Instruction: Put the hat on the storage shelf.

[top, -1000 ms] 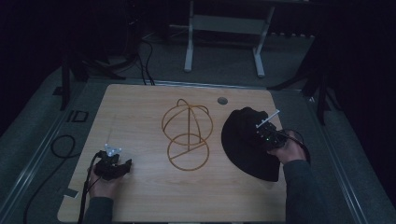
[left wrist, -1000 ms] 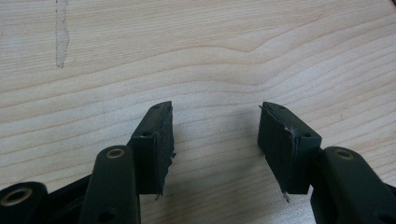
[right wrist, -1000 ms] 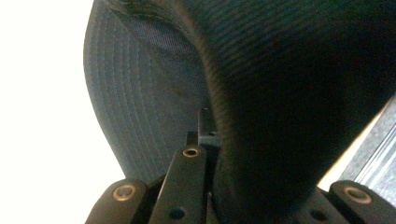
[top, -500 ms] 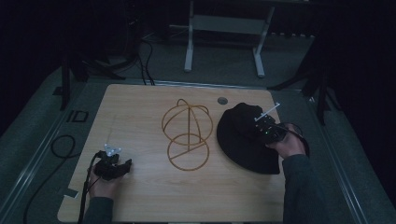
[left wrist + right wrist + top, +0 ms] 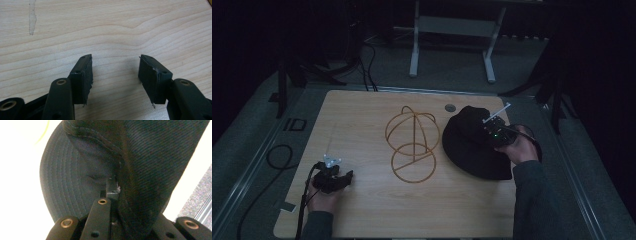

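We see the black hat [image 5: 472, 145] at the right side of the desk [image 5: 362, 125], just right of the wire hat stand [image 5: 413, 145] and near the small round hole [image 5: 450, 107] at the far edge. From above it reads only as a dark, floppy shape, its far part raised and its near brim lying toward the near right. The right gripper view adds what the high view cannot: stitched rings on the underside of the brim [image 5: 60, 185] and a fold of ribbed cloth running down between the fingers.

Our right gripper [image 5: 492, 129] sits on the hat's right part, with the hand [image 5: 519, 147] behind it and a sleeve coming in from the near edge. Its fingers [image 5: 111, 188] are pressed together, pinching the cloth of the hat; in the high view that grip is hidden under the gripper's body.

The stand is a thin, golden-brown frame: a dome of hoops at the far end and a flat ring on the desk nearer to us. It is bare.

Our left gripper [image 5: 343, 176] rests far off at the near left of the desk, well apart from hat and stand, cable [image 5: 277, 155] trailing off the left edge. The left gripper view shows its fingers [image 5: 81, 77] spread wide over plain wood grain with nothing between them, a detail too small to tell from above.
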`<state>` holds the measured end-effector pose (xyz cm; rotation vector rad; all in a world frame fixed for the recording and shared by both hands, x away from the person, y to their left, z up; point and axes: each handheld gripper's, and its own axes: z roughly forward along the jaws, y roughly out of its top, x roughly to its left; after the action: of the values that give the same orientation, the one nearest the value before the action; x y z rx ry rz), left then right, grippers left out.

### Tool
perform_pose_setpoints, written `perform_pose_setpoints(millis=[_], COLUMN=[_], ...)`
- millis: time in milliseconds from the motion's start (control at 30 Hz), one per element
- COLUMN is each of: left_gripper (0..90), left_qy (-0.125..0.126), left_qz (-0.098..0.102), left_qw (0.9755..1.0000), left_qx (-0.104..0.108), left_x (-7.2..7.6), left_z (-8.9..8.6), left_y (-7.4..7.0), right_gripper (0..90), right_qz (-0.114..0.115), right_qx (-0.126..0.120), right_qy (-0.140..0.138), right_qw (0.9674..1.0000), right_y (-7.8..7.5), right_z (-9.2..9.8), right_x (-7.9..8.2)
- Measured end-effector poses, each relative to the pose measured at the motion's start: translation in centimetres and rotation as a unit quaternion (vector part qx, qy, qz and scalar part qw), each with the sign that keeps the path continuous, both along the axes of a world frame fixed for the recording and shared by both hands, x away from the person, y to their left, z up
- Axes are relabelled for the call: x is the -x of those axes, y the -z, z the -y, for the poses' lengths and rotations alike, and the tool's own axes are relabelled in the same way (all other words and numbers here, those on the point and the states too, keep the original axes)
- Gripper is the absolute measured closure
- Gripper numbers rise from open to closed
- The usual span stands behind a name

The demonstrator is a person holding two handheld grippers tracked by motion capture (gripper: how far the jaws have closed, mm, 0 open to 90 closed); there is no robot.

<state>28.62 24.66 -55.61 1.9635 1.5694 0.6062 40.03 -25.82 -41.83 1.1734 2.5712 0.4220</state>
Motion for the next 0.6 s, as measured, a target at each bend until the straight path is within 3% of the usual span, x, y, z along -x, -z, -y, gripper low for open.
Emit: perform_pose_setpoints(millis=[167, 467, 600], left_gripper=[44.6, 44.1, 43.8], left_qy=[0.001, 0.001, 0.002], left_qz=[0.002, 0.002, 0.003], left_qw=[1.0, 1.0, 1.0], left_qx=[0.001, 0.001, 0.001], left_x=[0.0, 0.0, 0.0], left_z=[0.0, 0.0, 0.1], left_y=[0.0, 0.1, 0.1], right_gripper=[88.3, 88.3, 88.2], right_qz=[0.007, 0.018, 0.018], right_qx=[-0.013, 0.003, -0.004], right_qy=[-0.001, -0.016, -0.024], right_qw=[0.9999, 0.9997, 0.9995], right_y=[-0.8, -2.0, -2.6], right_z=[-0.3, -1.4, -1.4], right_x=[-0.3, -0.5, -0.7])
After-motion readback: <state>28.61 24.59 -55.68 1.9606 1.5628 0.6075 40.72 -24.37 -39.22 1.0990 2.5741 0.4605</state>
